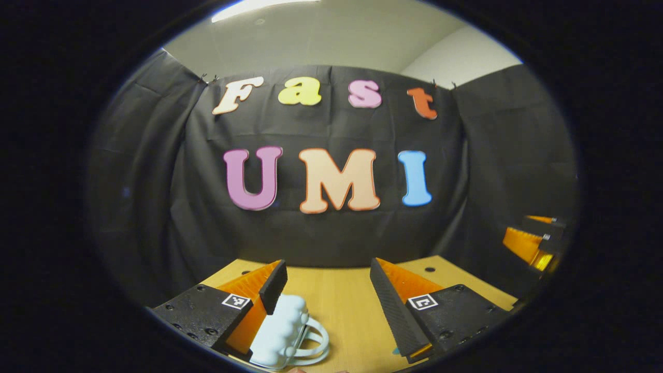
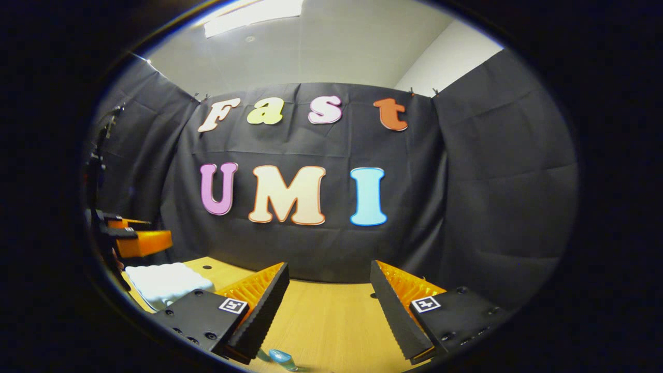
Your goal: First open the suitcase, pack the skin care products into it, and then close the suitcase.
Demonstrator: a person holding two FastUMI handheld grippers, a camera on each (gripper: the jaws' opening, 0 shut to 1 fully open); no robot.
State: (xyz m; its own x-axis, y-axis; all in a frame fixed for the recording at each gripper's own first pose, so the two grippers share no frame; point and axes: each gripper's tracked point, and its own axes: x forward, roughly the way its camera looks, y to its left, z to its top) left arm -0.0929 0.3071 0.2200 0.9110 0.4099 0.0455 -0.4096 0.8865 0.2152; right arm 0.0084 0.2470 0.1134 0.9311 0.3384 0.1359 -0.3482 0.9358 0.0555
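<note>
Left gripper view looks along my left tongs (image 1: 328,290), whose two fingers stand wide apart and have hold of nothing. At about 7 o'clock, low in this view, sits the suitcase (image 1: 282,329): a small, pale blue-white case with a bumpy, ribbed shell and a looped handle (image 1: 317,339) that curves out from its side toward the middle of the table (image 1: 339,300). My left finger (image 1: 273,286) overlaps the case's top edge; I cannot tell whether it touches it. The case looks closed from here, though much of it is cut off by the bottom of the view. Far out at 3 o'clock my right tongs (image 1: 533,243) hang above the table's edge, well apart from the case.

Right gripper view looks along my right tongs (image 2: 329,292), also spread wide and empty, over bare wooden table (image 2: 331,311). The suitcase (image 2: 168,282) shows here from farther off, at 8 o'clock, lying flat on the table as a quilted white slab. My left tongs (image 2: 137,241) hover just above it at 9 o'clock. This view adds something the other lacks: a small, clear bluish skin care item (image 2: 282,358) lying on the table at 6 o'clock, just beside my left-hand finger; it is too small and cut off to say what kind it is.
</note>
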